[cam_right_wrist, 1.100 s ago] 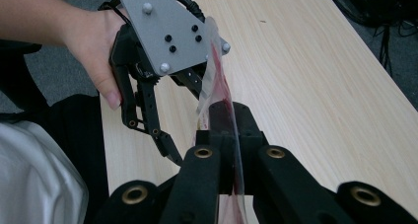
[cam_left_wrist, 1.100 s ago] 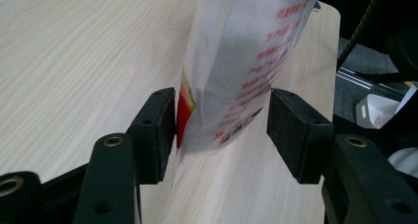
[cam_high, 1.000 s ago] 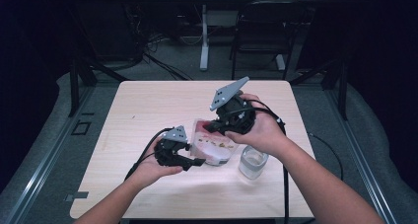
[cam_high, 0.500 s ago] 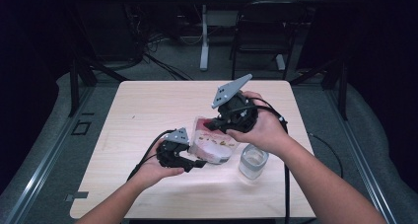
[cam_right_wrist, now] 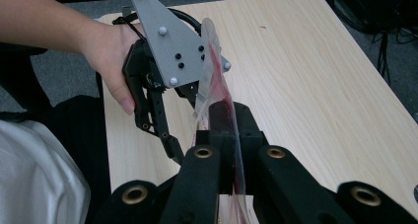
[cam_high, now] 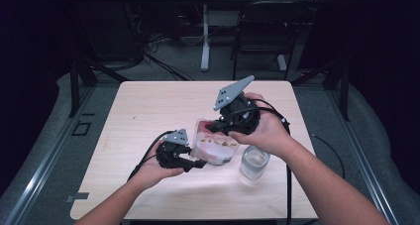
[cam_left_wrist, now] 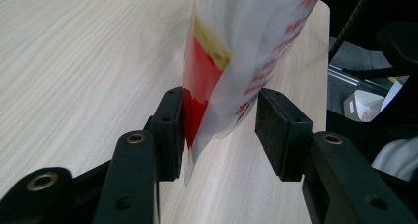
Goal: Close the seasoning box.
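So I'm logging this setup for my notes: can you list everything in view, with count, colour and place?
bag: one, clear with red print, held up over mid-table between the grippers
glass: one, clear, on the table under the right wrist
table: one, light wood
chair: one, dark, behind the table
right gripper: black, jaws clamped on the bag's edge
left gripper: black, jaws just been closing around the bag's corner, one pad apart from it
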